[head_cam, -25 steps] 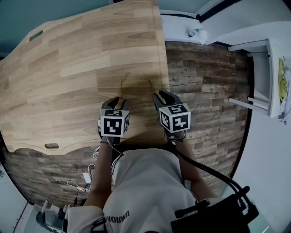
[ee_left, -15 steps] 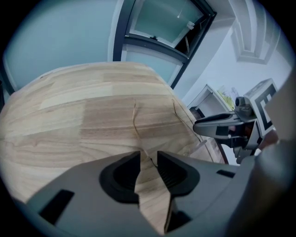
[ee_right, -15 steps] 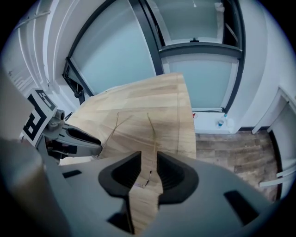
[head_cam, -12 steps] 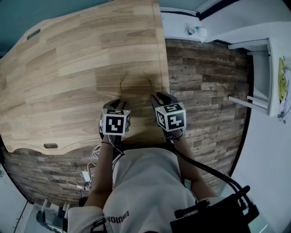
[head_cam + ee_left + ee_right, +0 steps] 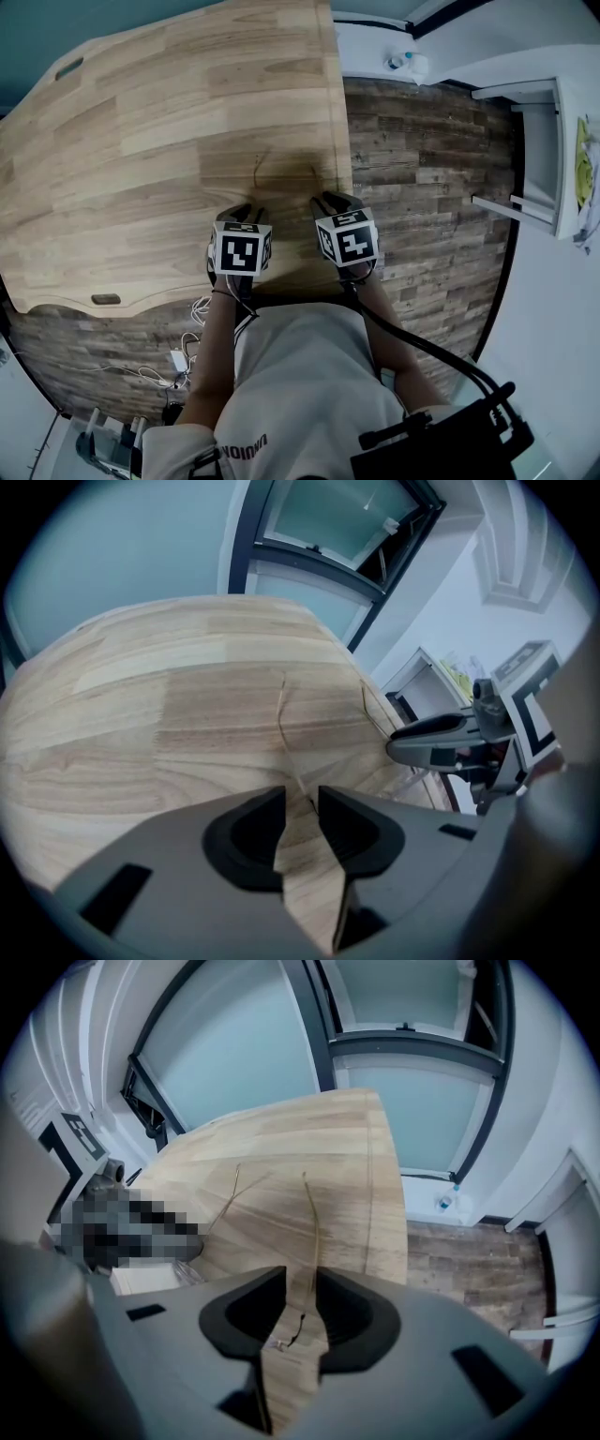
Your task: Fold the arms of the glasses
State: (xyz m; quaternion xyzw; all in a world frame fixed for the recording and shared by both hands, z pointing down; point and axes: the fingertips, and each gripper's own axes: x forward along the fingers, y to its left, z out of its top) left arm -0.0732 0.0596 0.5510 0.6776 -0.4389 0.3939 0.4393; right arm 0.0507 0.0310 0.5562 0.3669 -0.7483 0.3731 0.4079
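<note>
Glasses [image 5: 258,167] lie on the table [image 5: 131,131] near its front edge. Both thin arms are unfolded and point away from the person, and the front is mostly hidden under the grippers. The left gripper [image 5: 300,794] has its jaws nearly together round the hinge end of the left arm. The right gripper [image 5: 300,1279] is the same on the right arm, with a small hinge piece between the pads. Both look clamped, lightly. The frame is likely very light, springy wire, easy to bend and prone to skating on smooth wood. Best hold is probably at the hinge corners, pushing each arm inward near its base, not at the tip.
</note>
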